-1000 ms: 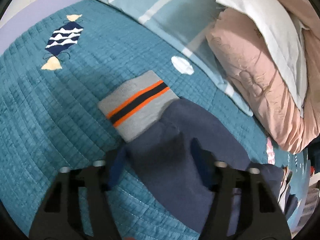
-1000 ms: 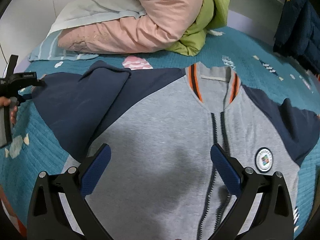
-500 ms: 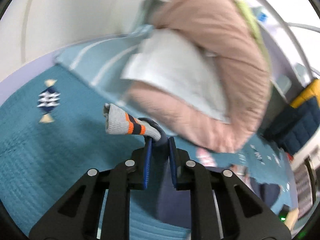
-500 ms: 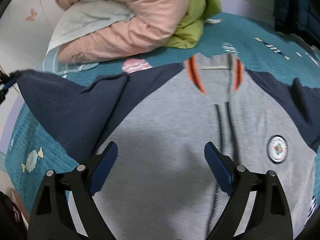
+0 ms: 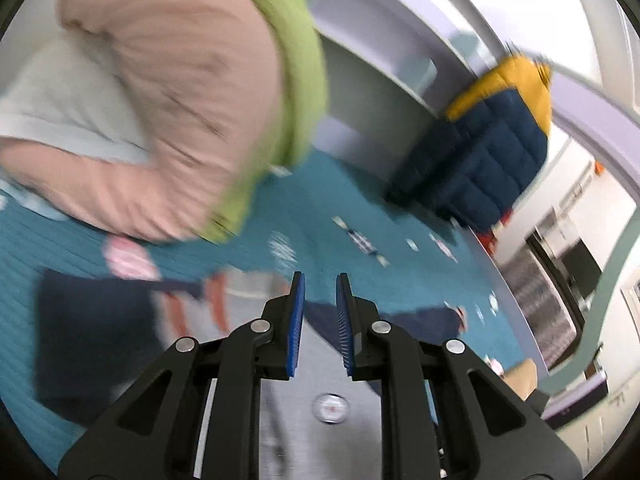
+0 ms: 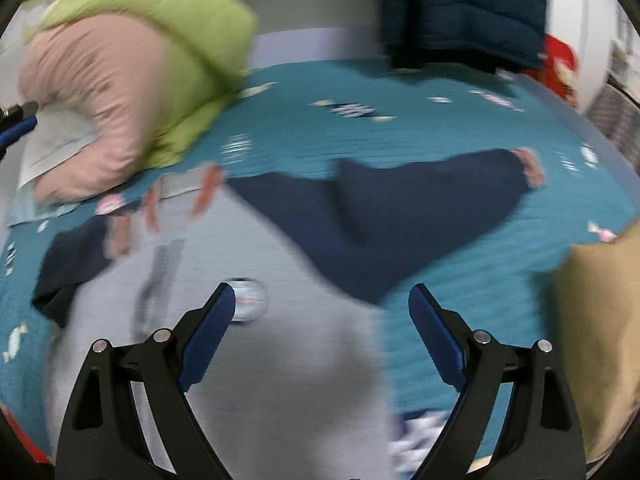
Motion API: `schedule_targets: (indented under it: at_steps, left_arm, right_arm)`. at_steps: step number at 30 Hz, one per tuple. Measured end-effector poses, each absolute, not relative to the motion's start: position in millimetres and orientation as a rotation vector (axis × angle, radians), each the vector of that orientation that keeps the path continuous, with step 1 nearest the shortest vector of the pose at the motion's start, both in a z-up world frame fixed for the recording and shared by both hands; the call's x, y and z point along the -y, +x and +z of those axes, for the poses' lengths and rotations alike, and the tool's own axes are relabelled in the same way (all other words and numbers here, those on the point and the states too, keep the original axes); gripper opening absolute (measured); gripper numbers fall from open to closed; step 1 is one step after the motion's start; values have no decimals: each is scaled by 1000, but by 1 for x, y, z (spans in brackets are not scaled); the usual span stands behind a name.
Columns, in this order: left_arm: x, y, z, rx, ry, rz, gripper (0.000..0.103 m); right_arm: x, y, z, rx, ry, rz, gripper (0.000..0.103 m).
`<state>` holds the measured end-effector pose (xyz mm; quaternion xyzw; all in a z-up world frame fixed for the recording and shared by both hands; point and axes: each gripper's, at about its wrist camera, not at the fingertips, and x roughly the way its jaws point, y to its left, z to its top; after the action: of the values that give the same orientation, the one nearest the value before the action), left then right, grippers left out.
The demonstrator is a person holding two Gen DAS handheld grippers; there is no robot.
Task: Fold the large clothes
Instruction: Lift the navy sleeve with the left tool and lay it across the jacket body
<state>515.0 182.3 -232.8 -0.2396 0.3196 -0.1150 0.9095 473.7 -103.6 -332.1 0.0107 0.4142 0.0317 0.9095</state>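
Note:
A grey zip jacket [image 6: 280, 360] with navy sleeves and an orange-striped collar [image 6: 208, 188] lies face up on the teal bedspread [image 6: 400, 120]. Its one sleeve [image 6: 68, 268] lies folded in over the chest, and shows as a navy patch [image 5: 92, 340] in the left wrist view. The other sleeve [image 6: 420, 204] stretches out to the right, its cuff [image 6: 528, 168] at the end. My left gripper [image 5: 320, 276] hovers above the collar, jaws a narrow gap apart with nothing between them. My right gripper [image 6: 321, 292] is wide open and empty over the chest, near the round badge [image 6: 248, 300].
A pink and green duvet [image 5: 160, 100] is heaped at the head of the bed. A navy and yellow puffer jacket [image 5: 488, 152] hangs at the far side. A tan cloth [image 6: 592, 340] lies at the right, by the bed's edge [image 6: 616, 160]. Both views are motion-blurred.
My left gripper shut on the near sleeve, lifted it and swung across; the sleeve now lies on the jacket and the jaws are empty. My right gripper swung right, bringing the other sleeve into view.

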Motion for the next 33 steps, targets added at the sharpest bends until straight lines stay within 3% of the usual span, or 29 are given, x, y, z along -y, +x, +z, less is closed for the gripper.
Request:
schedule_targets:
  at_steps: [5, 8, 11, 12, 13, 18, 27, 33]
  left_arm:
    - [-113, 538, -282, -785, -411, -255, 17]
    - [-114, 545, -304, -858, -276, -186, 18]
    - [-141, 548, -318, -913, -167, -89, 42]
    - [-155, 549, -323, -931, -130, -47, 60]
    - [-166, 550, -327, -946, -101, -12, 65]
    - [-216, 554, -355, -1027, 19, 85, 66]
    - [-195, 572, -422, -1131, 331, 98, 68]
    - [-207, 593, -431, -1146, 281, 143, 84]
  right_arm:
    - [174, 462, -341, -878, 20, 2, 85]
    - [189, 455, -350, -909, 40, 23, 87]
    - [191, 449, -359, -937, 115, 27, 88]
    - [189, 449, -361, -943, 147, 36, 88]
    - [185, 449, -361, -946, 168, 40, 88]
    - [144, 464, -362, -964, 242, 137, 89]
    - [71, 458, -399, -1057, 144, 307, 89]
    - [65, 460, -420, -1103, 127, 313, 89]
